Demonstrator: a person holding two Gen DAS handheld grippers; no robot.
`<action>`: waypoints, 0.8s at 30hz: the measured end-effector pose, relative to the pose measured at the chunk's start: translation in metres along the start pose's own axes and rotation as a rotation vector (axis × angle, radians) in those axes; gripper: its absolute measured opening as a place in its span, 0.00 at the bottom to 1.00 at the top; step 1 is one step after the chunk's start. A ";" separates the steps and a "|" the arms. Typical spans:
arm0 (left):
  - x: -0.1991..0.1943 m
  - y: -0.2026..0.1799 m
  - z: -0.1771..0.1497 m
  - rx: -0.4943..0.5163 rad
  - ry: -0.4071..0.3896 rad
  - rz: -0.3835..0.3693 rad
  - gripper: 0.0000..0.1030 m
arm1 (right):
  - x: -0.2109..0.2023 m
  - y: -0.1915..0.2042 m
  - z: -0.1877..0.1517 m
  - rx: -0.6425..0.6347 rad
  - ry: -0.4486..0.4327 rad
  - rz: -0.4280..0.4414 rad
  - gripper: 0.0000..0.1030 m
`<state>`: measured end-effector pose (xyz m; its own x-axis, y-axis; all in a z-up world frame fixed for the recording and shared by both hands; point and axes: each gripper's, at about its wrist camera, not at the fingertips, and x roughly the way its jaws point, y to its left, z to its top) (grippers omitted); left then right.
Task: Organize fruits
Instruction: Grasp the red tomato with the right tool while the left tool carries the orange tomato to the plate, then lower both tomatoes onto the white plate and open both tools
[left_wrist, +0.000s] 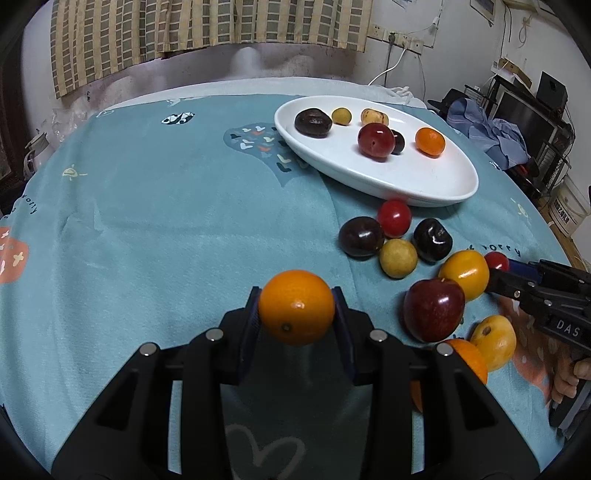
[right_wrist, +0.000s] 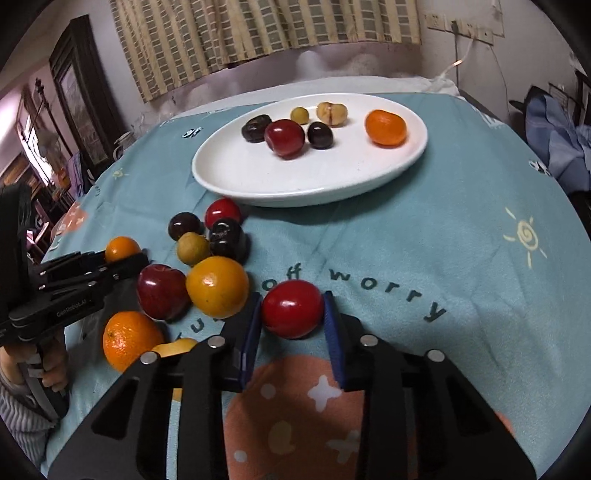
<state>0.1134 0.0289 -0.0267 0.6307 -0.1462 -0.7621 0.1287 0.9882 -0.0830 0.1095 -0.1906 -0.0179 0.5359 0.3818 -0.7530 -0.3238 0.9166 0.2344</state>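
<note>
The left gripper has its jaws closed on an orange, held just above the teal cloth covering the counter. Farther right, loose fruit lies clustered on the cloth, including a dark red apple and a yellow-orange fruit, while a white oval plate behind carries six small fruits. At right, the right gripper has its jaws clamped on a red fruit resting on the cloth.
</note>
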 end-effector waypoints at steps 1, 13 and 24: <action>0.000 0.000 0.000 0.000 -0.001 -0.002 0.37 | -0.001 0.001 0.000 -0.007 -0.004 -0.003 0.29; -0.026 -0.018 0.033 -0.002 -0.134 -0.043 0.37 | -0.051 -0.013 0.025 0.068 -0.200 0.038 0.29; 0.014 -0.059 0.089 0.032 -0.169 -0.046 0.52 | 0.003 -0.038 0.081 0.192 -0.221 -0.027 0.70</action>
<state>0.1827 -0.0358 0.0243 0.7427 -0.1992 -0.6393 0.1826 0.9788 -0.0928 0.1863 -0.2145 0.0204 0.7059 0.3546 -0.6132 -0.1649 0.9242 0.3446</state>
